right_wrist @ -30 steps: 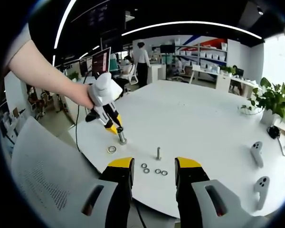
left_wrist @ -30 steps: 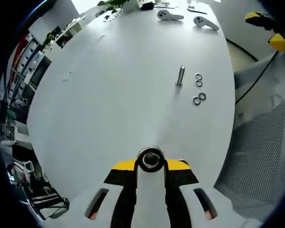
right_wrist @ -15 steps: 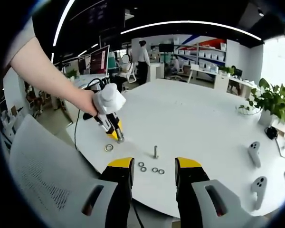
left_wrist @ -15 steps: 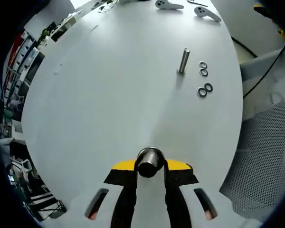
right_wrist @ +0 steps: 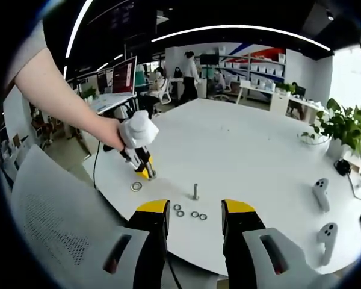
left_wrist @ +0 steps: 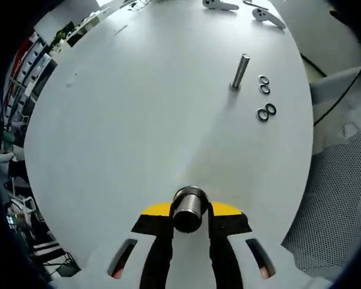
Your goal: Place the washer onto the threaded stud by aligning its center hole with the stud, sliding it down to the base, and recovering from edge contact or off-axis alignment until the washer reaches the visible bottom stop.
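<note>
four small metal washers (left_wrist: pixel 264 99) lie flat on the white worktop (left_wrist: pixel 138 120), two pairs close together, just beside an upright threaded stud (left_wrist: pixel 240 71). they are thin grey rings with open centres; in the right gripper view the same four washers (right_wrist: pixel 190 212) sit in a short row in front of the stud (right_wrist: pixel 195 192), none of them on it. one larger washer (right_wrist: pixel 136 186) lies apart, near the worktop's rim and just beside the left tongs (right_wrist: pixel 147 173).

the left tongs (left_wrist: pixel 190 211) are closed on a short, thick metal cylinder (left_wrist: pixel 189 206) with a ribbed side, gripped between the yellow-tipped jaws, its end face toward the camera. in the right gripper view a person's hand (right_wrist: pixel 111 133) holds these tongs tip-down at the worktop.

the right tongs (right_wrist: pixel 192 215) stand wide apart with nothing between them, hovering short of the near rim of the worktop.

the stud stands close to the curved rim of the round worktop, with a mesh chair back (right_wrist: pixel 54 211) outside that rim. the middle of the worktop is bare white surface, well apart from two white controllers (right_wrist: pixel 323 211) and a potted plant (right_wrist: pixel 343 129) on the far side.
</note>
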